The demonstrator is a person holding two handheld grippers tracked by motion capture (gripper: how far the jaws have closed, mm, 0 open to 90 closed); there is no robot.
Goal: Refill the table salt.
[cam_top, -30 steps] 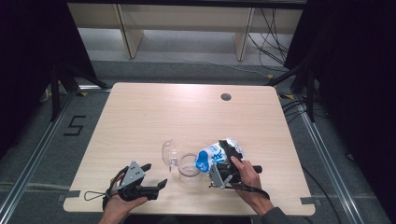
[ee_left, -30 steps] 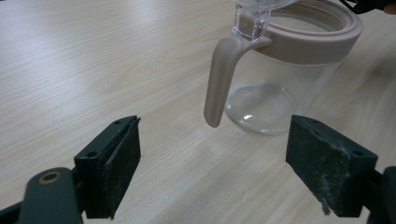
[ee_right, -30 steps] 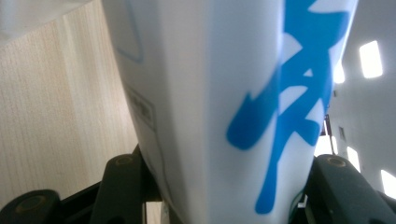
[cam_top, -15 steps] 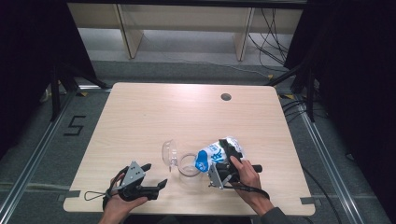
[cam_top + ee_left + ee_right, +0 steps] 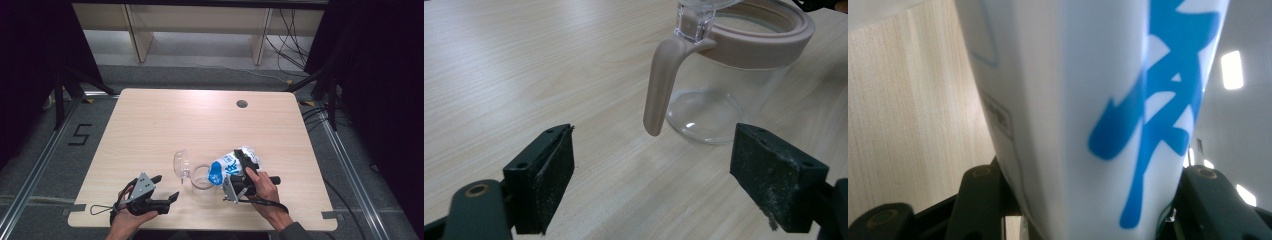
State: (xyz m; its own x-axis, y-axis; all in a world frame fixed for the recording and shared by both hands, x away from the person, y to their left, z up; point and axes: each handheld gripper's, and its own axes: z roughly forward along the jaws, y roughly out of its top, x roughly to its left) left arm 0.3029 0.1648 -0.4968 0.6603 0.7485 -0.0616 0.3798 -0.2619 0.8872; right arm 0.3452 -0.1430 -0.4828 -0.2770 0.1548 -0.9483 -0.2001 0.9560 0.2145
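A pale wooden table (image 5: pixel 165 125) carries the work near its front edge. Right of centre there, a white carton with blue print (image 5: pixel 231 165) is tilted over, its blue end leaning toward the mouth of a clear glass jug (image 5: pixel 202 177) that stands just beside it. The jug has a beige rim and handle, and its clear lid is hinged open to the left. The right gripper (image 5: pixel 239 181) has its jaws clamped on the carton. The left gripper (image 5: pixel 165 200) rests on the table near the jug, its jaws wide apart with nothing between them.
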